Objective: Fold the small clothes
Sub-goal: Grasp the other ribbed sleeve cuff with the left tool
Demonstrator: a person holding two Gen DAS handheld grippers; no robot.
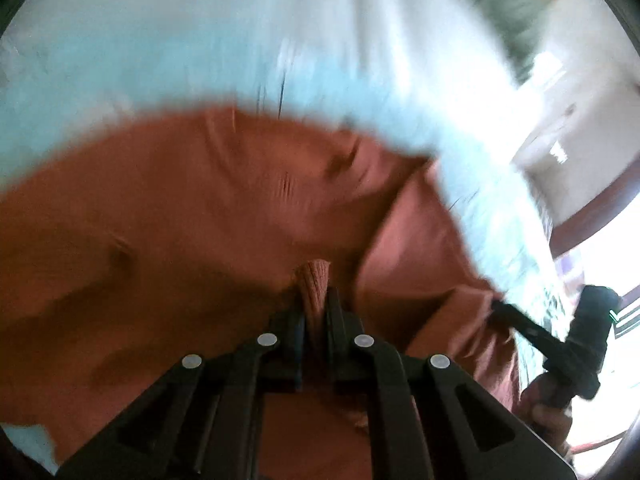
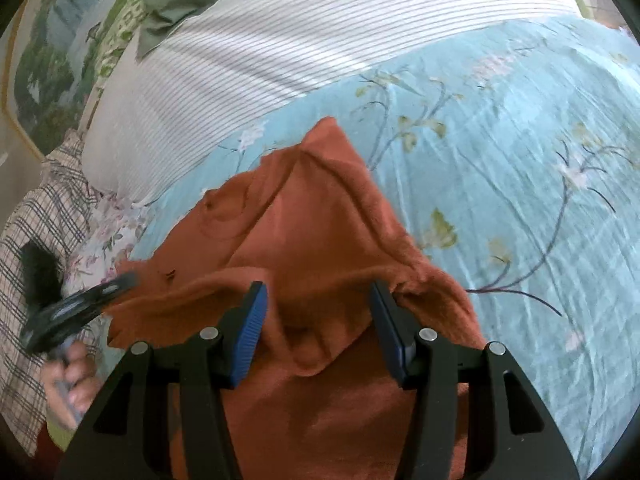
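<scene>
One rust-orange knitted garment [image 2: 304, 232] lies on the light-blue floral bedsheet [image 2: 520, 168]. The left gripper [image 1: 314, 300] pinches a fold of it; the right gripper [image 2: 318, 312] gapes wide, holding nothing. No writing is legible.

The garment [image 2: 320, 240] is a small rust-orange piece of soft, slightly fuzzy knit, lying rumpled across the pale blue flowered bedsheet [image 2: 520, 160]. One flap is folded over the rest, its upper corner rising to a point toward the striped pillow [image 2: 240, 60], and a faint round seam or print shows on the layer beneath (its exact shape is hard to tell). In the blurred left wrist view the same cloth [image 1: 180, 220] fills the lower frame, with a ribbed edge [image 1: 316, 284] bunched into a narrow upright pleat
</scene>
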